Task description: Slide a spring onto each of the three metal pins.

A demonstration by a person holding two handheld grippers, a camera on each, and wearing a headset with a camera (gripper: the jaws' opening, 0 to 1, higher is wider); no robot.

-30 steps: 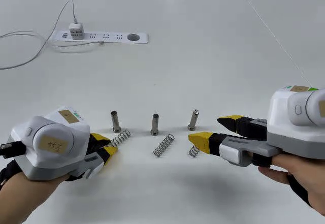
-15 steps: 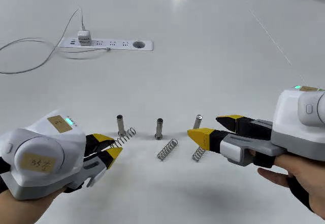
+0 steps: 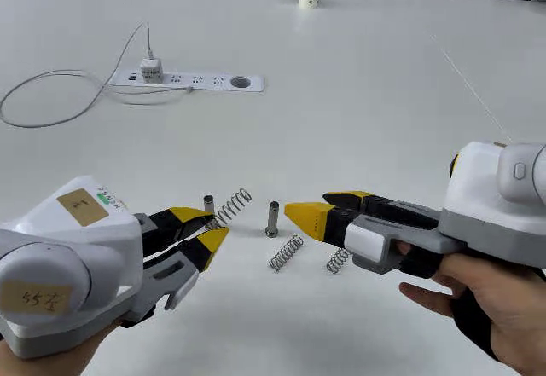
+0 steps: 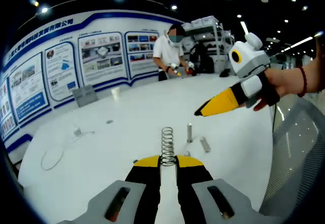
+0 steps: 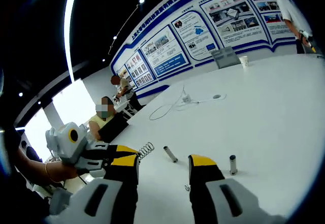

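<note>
Head view: the left claw (image 3: pixel 206 227) is clamped on one end of a spring (image 3: pixel 232 207). The spring is lifted clear of the surface (image 3: pixel 384 95) and angled up past the left pin (image 3: pixel 209 203), with the free end out front, so probably set up for threading on. The right claw (image 3: pixel 309 204) is spread and holds nothing, parked near the middle pin (image 3: pixel 273 219) — my guess is it's there to steady a pin. Two loose springs (image 3: pixel 287 253) lie on the surface just in front of the pins, not yet fitted.

Left gripper view: the spring rises straight out of the yellow tips, roughly in line with a pin (image 4: pixel 189 132) beyond. Looks decent for alignment.

Right gripper view: jaws wide apart, two pins (image 5: pixel 170 154) standing bare ahead. The left claw, with the spring, sits off to the left.
</note>
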